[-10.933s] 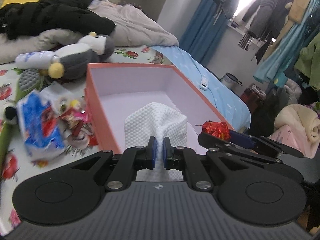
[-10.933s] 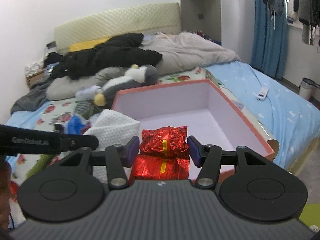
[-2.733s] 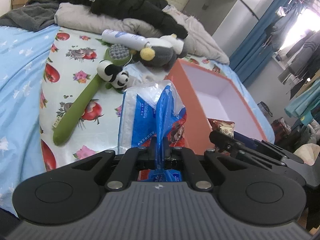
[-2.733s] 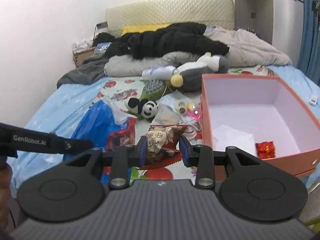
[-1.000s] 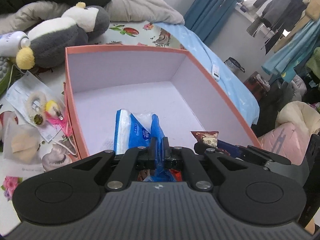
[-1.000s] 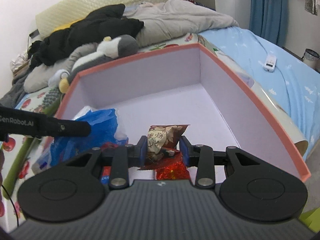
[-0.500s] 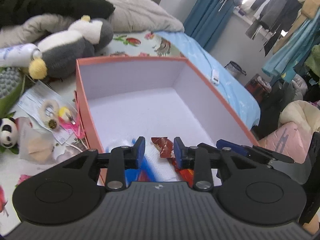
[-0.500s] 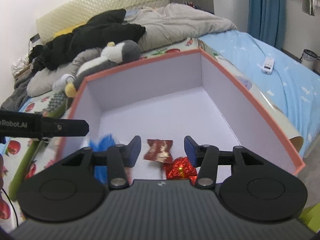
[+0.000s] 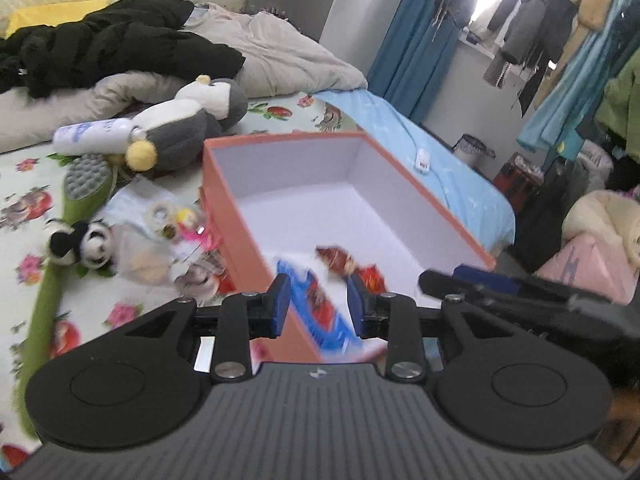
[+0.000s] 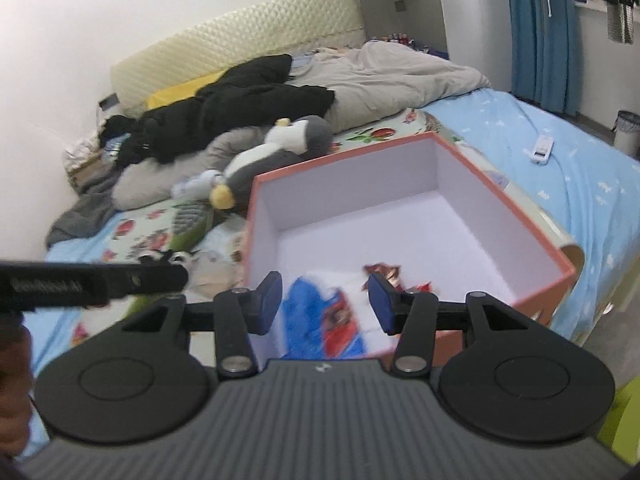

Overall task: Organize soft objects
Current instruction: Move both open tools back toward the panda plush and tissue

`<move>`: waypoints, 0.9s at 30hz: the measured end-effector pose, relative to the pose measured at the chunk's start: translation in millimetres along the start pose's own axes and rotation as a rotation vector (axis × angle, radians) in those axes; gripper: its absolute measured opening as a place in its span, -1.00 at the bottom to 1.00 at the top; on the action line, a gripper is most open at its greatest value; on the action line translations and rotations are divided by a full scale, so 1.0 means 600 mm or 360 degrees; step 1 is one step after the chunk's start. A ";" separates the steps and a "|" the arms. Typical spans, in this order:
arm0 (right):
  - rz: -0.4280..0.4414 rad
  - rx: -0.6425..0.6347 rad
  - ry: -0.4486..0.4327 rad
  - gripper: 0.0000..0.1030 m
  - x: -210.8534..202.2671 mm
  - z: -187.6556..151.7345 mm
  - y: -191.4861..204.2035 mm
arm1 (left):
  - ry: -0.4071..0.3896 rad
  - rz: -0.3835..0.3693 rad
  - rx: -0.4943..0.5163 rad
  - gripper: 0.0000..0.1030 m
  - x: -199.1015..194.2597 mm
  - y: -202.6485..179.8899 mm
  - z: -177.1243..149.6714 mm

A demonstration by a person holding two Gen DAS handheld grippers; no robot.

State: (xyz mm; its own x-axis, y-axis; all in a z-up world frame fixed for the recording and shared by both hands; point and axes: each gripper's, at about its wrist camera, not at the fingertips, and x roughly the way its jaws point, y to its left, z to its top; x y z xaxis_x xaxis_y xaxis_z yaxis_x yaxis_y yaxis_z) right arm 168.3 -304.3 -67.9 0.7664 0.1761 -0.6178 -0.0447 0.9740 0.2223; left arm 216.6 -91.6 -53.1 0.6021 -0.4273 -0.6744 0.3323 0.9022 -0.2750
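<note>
The left gripper point(image 9: 318, 304) is hovering above the near end of the box point(image 9: 420, 190), with its 2 fingers spread and nothing between them. The right gripper point(image 10: 325, 300) is hovering beside it over the same end, also spread and carrying nothing. Both views are blurred near the fingers.

The box is sitting on the bed point(image 10: 580, 168), orange outside and pale inside. 3 items are lying at its near end: a blue pack point(image 10: 320, 316) against the left wall, a brown wrapper point(image 9: 334, 258) just beyond it, and a red wrapper point(image 9: 370, 274) beside that. A white sheet point(image 10: 340, 278) is lying under them. The far half of the box floor is showing only its pale lining.

Left of the box, on the flowered cloth point(image 9: 28, 200), a panda point(image 9: 78, 242) is lying on a green brush point(image 9: 76, 196). Small trinkets point(image 9: 176, 220) are lying between the panda and the box wall. A penguin point(image 9: 188, 124) is lying beyond the box's far corner, touching a white bottle point(image 9: 94, 138). Black clothing point(image 10: 236, 104) and a grey quilt point(image 10: 392, 76) are piled near the headboard point(image 10: 240, 48). A remote point(image 10: 542, 148) is lying on the blue sheet, well apart from the box.
</note>
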 end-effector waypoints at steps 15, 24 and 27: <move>0.0091 -0.0066 0.0005 -0.01 -0.130 -0.084 0.074 | -0.0122 0.0051 -0.0091 -0.30 -0.169 -0.017 -0.118; 0.0184 -0.0128 0.0007 -0.01 -0.171 -0.115 0.115 | -0.0176 0.0130 -0.0192 -0.30 -0.243 0.001 -0.169; 0.0229 -0.0152 0.0007 -0.01 -0.183 -0.124 0.132 | -0.0185 0.0175 -0.0199 -0.30 -0.260 -0.001 -0.186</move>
State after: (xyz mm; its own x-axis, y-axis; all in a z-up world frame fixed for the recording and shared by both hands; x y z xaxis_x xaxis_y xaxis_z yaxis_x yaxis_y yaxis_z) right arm 33.3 -235.9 -38.5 0.7449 0.3150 -0.5882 -0.2143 0.9478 0.2361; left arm 41.4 -18.9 -24.3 0.7121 -0.3233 -0.6232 0.1718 0.9409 -0.2918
